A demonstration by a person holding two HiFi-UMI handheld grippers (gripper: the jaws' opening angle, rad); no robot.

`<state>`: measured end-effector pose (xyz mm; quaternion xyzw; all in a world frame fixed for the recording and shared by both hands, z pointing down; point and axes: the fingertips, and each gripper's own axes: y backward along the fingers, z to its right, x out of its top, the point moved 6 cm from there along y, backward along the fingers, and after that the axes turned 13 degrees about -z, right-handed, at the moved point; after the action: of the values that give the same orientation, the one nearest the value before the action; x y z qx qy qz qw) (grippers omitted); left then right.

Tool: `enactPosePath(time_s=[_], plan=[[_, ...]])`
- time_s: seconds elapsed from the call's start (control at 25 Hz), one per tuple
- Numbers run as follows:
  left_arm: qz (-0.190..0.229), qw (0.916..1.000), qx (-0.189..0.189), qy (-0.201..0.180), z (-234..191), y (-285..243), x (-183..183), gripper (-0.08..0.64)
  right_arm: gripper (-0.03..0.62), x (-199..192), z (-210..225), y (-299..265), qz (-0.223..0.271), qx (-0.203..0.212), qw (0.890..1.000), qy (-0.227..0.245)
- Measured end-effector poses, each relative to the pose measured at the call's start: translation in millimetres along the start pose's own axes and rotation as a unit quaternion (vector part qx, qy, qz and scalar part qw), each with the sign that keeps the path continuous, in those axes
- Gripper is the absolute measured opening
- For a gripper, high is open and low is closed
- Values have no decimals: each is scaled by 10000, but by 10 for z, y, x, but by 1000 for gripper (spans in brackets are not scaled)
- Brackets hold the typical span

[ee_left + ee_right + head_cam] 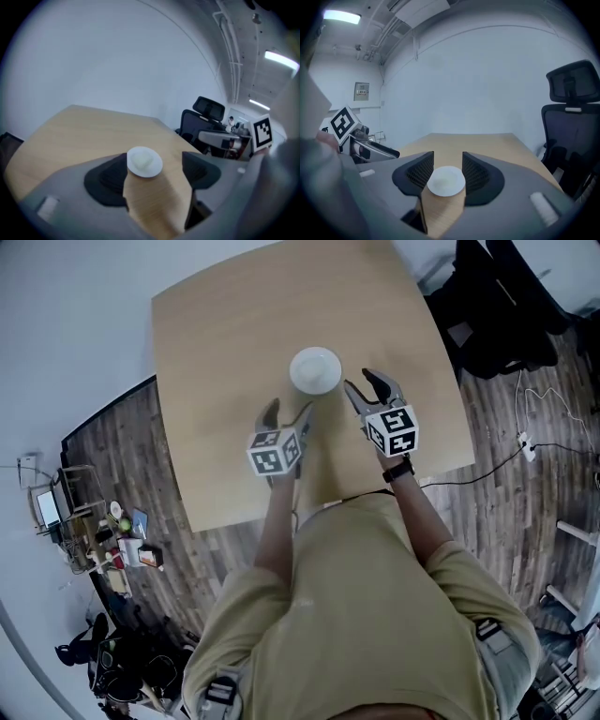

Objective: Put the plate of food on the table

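A small white plate (315,369) with a pale mound of food rests on the light wooden table (234,324), near its middle. My left gripper (288,412) hovers just short of the plate on its near left, jaws open and empty. My right gripper (367,386) hangs beside the plate's right edge, also open with nothing in it. In the left gripper view the plate (144,161) lies on the table beyond the spread pads (112,177). The right gripper view shows the plate (446,181) ahead between its two black pads (477,173), untouched.
Black office chairs (497,324) stand off the table's right side, one also in the right gripper view (574,117). Cables and a power strip (525,442) lie on the wood floor. A cluttered cart (103,540) sits at lower left. The table's near edge (244,521) is by the person's body.
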<state>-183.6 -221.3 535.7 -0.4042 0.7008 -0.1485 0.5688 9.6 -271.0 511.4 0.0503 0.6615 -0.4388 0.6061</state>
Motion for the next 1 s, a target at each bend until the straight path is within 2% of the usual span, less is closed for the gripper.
enactPosePath(time_s=[0.2, 0.36, 0.6, 1.0], plan=[[816, 9932, 529, -645, 165, 490, 35, 219, 99, 70, -224, 433, 472, -227, 9986, 114], [1262, 9851, 782, -869, 275, 853, -26, 135, 10, 98, -460, 734, 737, -373, 9964, 196], [1658, 9741, 1023, -1149, 425, 1199, -186, 5, 8, 74, -765, 1002, 877, -382, 9945, 417], [1844, 9735, 835, -1069, 565, 1413, -431, 3, 8, -121, -1073, 1196, 808, -242, 9953, 473]])
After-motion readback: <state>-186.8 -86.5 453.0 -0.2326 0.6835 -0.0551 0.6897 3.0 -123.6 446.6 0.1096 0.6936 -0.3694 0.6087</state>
